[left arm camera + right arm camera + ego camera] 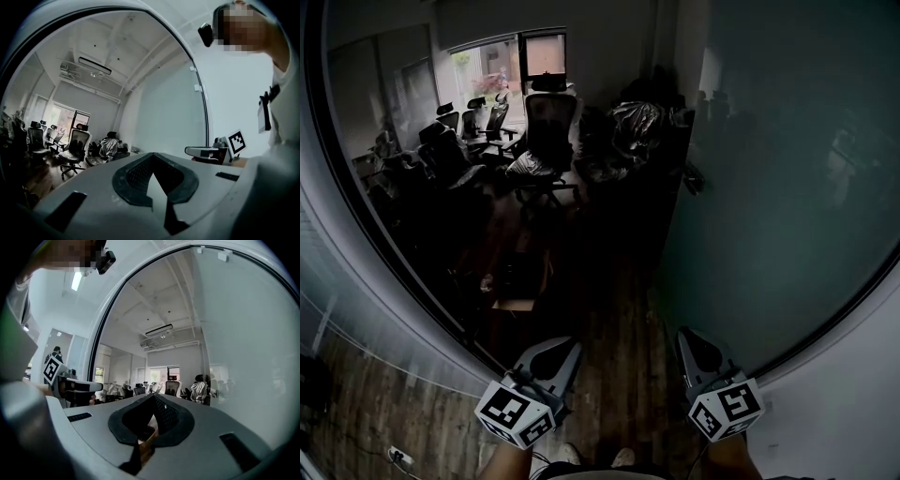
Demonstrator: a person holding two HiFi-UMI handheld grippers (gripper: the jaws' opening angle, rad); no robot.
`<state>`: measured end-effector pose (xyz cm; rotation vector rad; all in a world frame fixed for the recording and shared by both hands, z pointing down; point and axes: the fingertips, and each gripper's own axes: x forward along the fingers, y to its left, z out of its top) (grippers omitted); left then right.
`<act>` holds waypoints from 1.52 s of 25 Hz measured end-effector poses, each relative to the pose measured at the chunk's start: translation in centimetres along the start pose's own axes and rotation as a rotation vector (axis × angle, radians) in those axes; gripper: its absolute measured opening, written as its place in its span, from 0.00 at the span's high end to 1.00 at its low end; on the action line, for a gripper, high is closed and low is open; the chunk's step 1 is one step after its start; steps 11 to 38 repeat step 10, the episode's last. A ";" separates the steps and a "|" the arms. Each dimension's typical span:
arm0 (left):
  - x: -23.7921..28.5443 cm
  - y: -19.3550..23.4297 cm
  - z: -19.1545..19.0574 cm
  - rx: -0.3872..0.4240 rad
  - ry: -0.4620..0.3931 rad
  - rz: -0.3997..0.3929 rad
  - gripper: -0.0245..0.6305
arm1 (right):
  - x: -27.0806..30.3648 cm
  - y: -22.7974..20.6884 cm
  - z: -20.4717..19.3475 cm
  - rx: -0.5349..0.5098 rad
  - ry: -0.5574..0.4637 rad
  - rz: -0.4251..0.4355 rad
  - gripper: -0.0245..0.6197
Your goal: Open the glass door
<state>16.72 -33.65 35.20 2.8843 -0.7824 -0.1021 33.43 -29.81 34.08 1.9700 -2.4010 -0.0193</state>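
Glass door (769, 187) faces both tools. Left gripper (551, 352) and right gripper (694, 345) are empty, jaws closed. Pushing with closed tips could skid across the smooth pane.

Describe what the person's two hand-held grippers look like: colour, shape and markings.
The left hand-held gripper and the right hand-held gripper look alike. Each has a smooth pale grey shell tapering forward, with a dark, textured hollow around the jaws. Each carries a white cube with black square markers at the back.
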 end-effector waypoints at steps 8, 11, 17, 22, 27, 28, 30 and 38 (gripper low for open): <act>-0.4 1.2 0.1 -0.017 -0.009 -0.010 0.96 | 0.3 0.8 -0.2 -0.007 0.000 -0.018 0.96; -0.3 1.2 0.2 -0.015 -0.010 -0.006 0.96 | 0.3 0.6 -0.3 -0.006 0.008 -0.021 0.96; -0.3 1.2 0.2 -0.015 -0.010 -0.006 0.96 | 0.3 0.6 -0.3 -0.006 0.008 -0.021 0.96; -0.3 1.2 0.2 -0.015 -0.010 -0.006 0.96 | 0.3 0.6 -0.3 -0.006 0.008 -0.021 0.96; -0.3 1.2 0.2 -0.015 -0.010 -0.006 0.96 | 0.3 0.6 -0.3 -0.006 0.008 -0.021 0.96; -0.3 1.2 0.2 -0.015 -0.010 -0.006 0.96 | 0.3 0.6 -0.3 -0.006 0.008 -0.021 0.96; -0.3 1.2 0.2 -0.015 -0.010 -0.006 0.96 | 0.3 0.6 -0.3 -0.006 0.008 -0.021 0.96; -0.3 1.2 0.2 -0.015 -0.010 -0.006 0.96 | 0.3 0.6 -0.3 -0.006 0.008 -0.021 0.96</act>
